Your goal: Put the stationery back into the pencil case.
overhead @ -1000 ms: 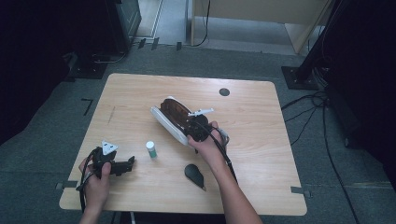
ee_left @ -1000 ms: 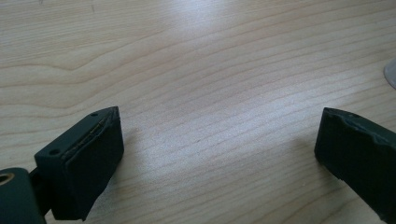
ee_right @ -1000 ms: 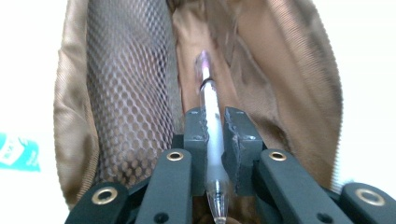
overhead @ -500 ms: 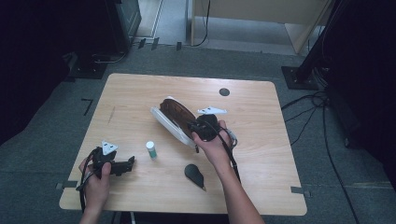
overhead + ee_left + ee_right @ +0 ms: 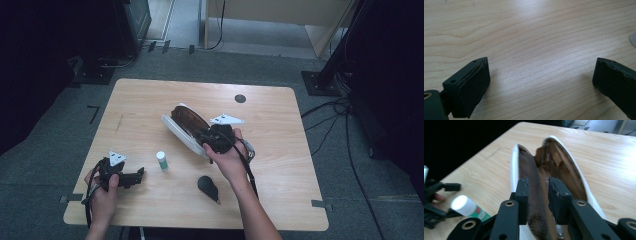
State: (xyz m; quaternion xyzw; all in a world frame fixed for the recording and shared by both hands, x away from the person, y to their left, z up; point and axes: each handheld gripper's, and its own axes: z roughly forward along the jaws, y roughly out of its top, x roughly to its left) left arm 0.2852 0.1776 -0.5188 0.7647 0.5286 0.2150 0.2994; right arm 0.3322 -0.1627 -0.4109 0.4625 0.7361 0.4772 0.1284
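The worktop (image 5: 150,105) fills the middle of the high view, pale wood with a small dark disc (image 5: 240,98) near its upper right edge.

The largest thing on it is the shoe (image 5: 186,124), white-soled with a brown upper, lying on its side at the centre of the frame and slanting from upper left to lower right. In my right gripper view it runs up the middle of the picture, the sole a white rim on either side of the brown lining.

My right gripper (image 5: 214,139) sits at the shoe's lower right end. Its fingers (image 5: 522,192) are nearly together, pinching a fold of the brown upper between them — a narrow strip of textured material shows in the gap.

My left gripper (image 5: 126,178) is at the lower left of the high view, low over bare wood and well apart from the shoe. Its fingers (image 5: 467,87) stand wide open with nothing between them but the grain.

A dark pear-shaped thing (image 5: 207,186) lies at lower centre, just below my right wrist.

A small bottle (image 5: 161,160) — white cap, green body — stands between my two grippers, left of the shoe's near end.
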